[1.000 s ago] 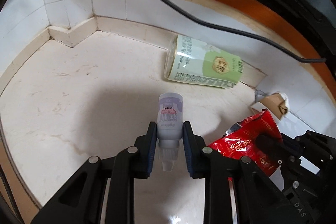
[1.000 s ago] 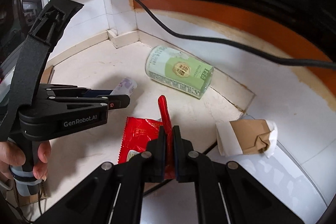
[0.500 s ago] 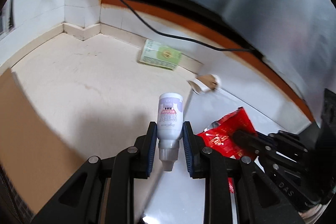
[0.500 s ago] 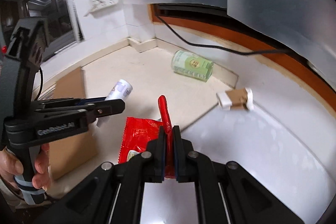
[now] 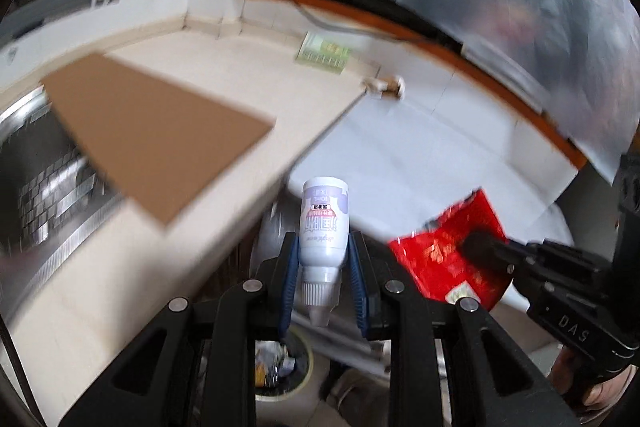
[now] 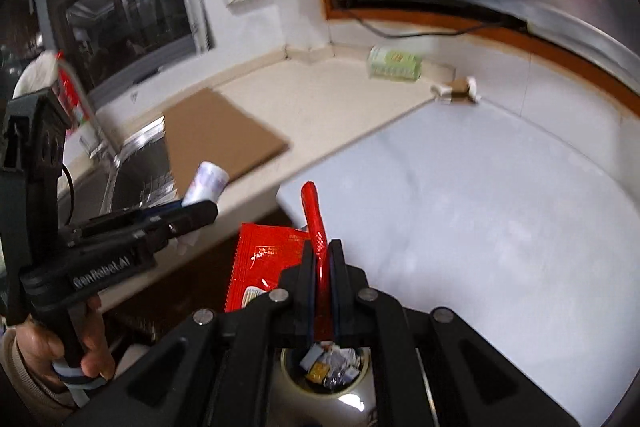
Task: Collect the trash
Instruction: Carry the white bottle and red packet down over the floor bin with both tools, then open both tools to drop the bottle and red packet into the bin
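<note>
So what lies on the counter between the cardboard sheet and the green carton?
Bare counter between cardboard and carton, seen in both views.

I have the left gripper (image 5: 323,273) clamped on the small white bottle (image 5: 324,223), my left hand (image 6: 60,351) wrapped around its handle, while the right gripper (image 6: 323,275) beside it pinches the red wrapper (image 6: 276,259) between its 2 fingers.

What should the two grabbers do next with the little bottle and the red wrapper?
Probably lower both over the trash bin and let go. The right tool pinches the red wrapper almost above the bin's opening, and the left tool grips the small bottle, with the bin just below.
</note>
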`<state>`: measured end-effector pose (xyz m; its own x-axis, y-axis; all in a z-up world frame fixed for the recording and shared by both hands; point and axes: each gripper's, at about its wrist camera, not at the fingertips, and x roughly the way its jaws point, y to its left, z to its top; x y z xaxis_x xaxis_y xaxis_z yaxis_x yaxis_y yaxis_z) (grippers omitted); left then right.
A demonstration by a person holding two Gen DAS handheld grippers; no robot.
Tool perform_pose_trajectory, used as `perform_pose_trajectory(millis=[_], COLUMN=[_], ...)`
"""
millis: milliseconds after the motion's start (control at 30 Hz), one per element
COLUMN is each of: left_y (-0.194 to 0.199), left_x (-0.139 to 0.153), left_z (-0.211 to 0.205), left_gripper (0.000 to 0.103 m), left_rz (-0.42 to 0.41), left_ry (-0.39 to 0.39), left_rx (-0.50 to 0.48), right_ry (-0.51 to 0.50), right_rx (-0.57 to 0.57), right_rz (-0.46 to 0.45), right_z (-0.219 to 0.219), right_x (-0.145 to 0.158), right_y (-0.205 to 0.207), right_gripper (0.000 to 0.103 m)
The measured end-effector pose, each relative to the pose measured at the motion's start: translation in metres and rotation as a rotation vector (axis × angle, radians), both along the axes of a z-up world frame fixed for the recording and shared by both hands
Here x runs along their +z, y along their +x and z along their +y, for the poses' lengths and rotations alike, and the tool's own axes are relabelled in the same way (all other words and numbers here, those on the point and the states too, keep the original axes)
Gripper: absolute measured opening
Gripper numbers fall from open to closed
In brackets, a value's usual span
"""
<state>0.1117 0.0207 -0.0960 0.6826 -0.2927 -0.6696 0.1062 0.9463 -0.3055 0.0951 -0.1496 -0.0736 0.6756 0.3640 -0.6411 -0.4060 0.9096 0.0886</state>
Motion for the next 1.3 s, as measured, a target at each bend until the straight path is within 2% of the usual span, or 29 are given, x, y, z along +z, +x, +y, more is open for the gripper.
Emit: perform_pose_trajectory(millis=[233,533,733,967,1133,1300], left_y=[-0.045,-0.058,-0.045,-0.030,-0.007,0.005], left_x=[-0.062,-0.148,-0.201,-0.247,-0.280,-0.301], left_z=[-0.003,-0.002,-0.010,-0.012,-0.002,0.002], left_gripper=[0.022,0.022,0.022,0.023,0.023,0.023], left_rz=[0.060,0.160,0.212,0.267,0.354,0.407], left_ry=[0.049,0.064,0.099,0.099,0.057,0.038], left_rx=[-0.010,-0.029,-0.063,-0.092,-0.066,-0.042], right_ry=[-0.147,-0.232,-0.261,-0.266,-0.242,-0.229], right_rx=[0.061,0.068,0.082,0.061,0.032,0.016], right_rz=[0.013,0.126,0.197,0.295,0.371,0.422], right_z=[0.035,0.049,0.056,0.056,0.050,0.044], right_x=[-0.058,-0.146,-0.192,-0.242,-0.275,-0.298], right_y=[-0.033,-0.030,-0.019,0.004,0.024,0.037], right_gripper=[0.006,0.006,0.006,0.006,0.006,0.006])
